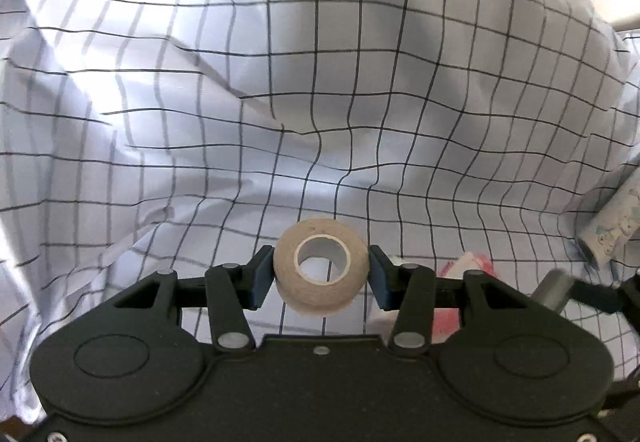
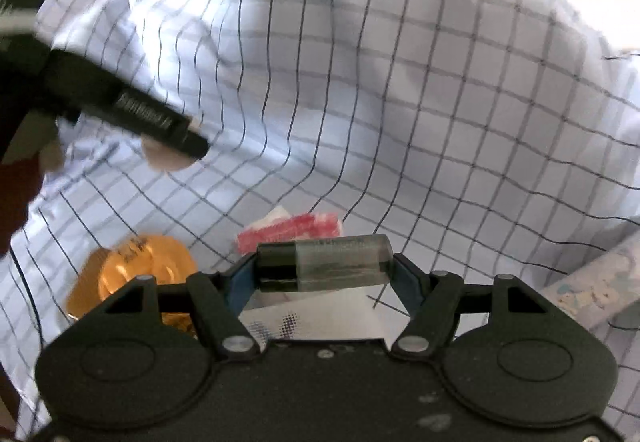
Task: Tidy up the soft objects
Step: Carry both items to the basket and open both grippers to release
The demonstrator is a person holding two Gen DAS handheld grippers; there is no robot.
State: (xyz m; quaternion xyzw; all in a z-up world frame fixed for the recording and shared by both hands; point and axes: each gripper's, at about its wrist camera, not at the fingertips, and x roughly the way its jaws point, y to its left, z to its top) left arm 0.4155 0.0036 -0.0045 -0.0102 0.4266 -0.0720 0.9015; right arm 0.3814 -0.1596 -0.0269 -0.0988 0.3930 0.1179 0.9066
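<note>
My left gripper (image 1: 320, 278) is shut on a beige roll of soft tape (image 1: 316, 298), gripped across its sides with the hollow core facing up. It hangs above a white cloth with a dark grid (image 1: 360, 62). My right gripper (image 2: 326, 274) is shut on a translucent grey cylinder with a black end (image 2: 340, 262), held lengthwise, one pad on each end. In the right wrist view the left gripper (image 2: 160, 122) shows blurred at the upper left, the beige roll (image 2: 168, 158) just under it. The grey cylinder (image 1: 554, 292) also peeks in at the left view's right edge.
The grid cloth (image 2: 440, 102) lies rumpled over everything, bulging high at the back. On it lie a red and white packet (image 2: 296, 230), a crinkly orange wrapper (image 2: 136, 266), a white printed sheet (image 2: 320, 318) and a pale patterned tube (image 2: 600, 290) at the right.
</note>
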